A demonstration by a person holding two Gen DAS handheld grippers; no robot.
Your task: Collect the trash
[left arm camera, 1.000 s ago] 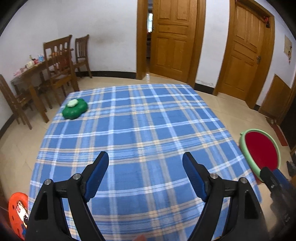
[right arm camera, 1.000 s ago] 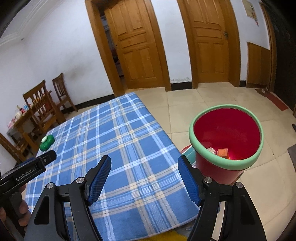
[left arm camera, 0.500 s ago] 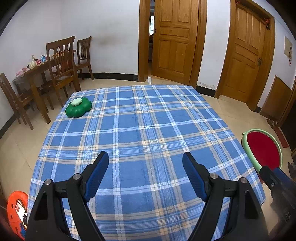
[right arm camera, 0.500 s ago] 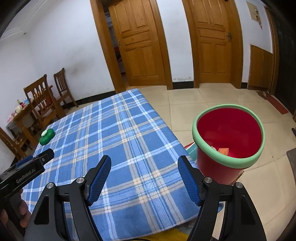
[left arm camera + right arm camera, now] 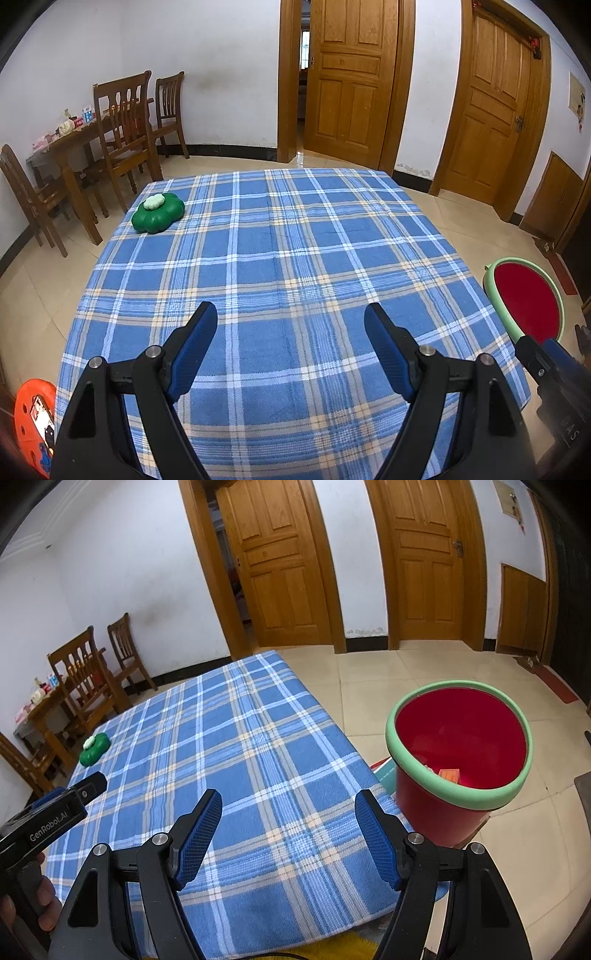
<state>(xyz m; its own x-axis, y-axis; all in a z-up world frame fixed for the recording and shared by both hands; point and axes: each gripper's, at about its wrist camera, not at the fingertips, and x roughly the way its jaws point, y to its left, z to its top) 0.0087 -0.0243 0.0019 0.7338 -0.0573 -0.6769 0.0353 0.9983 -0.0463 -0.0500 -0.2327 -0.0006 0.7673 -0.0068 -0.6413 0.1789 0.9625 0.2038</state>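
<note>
My left gripper (image 5: 290,317) hangs open over the near part of the blue plaid table (image 5: 295,240), with nothing between its fingers. My right gripper (image 5: 289,801) is also open and empty, above the table's near right corner (image 5: 240,738). A red bin with a green rim (image 5: 458,686) stands on the floor just right of the table, and an orange scrap (image 5: 448,774) lies inside. That bin's rim (image 5: 515,260) shows at the right edge of the left wrist view. A green flower-shaped object (image 5: 158,213) with a small white piece on top sits at the far left corner.
Wooden chairs (image 5: 125,136) and a cluttered side table (image 5: 66,140) stand at the far left wall. Two wooden doors (image 5: 351,81) are behind the table. An orange round item (image 5: 33,417) lies on the floor at the near left. A hand (image 5: 22,904) holds the left gripper's body (image 5: 55,812).
The left wrist view has levelled out slightly. Both grippers keep the same width, and nothing on the table has moved.
</note>
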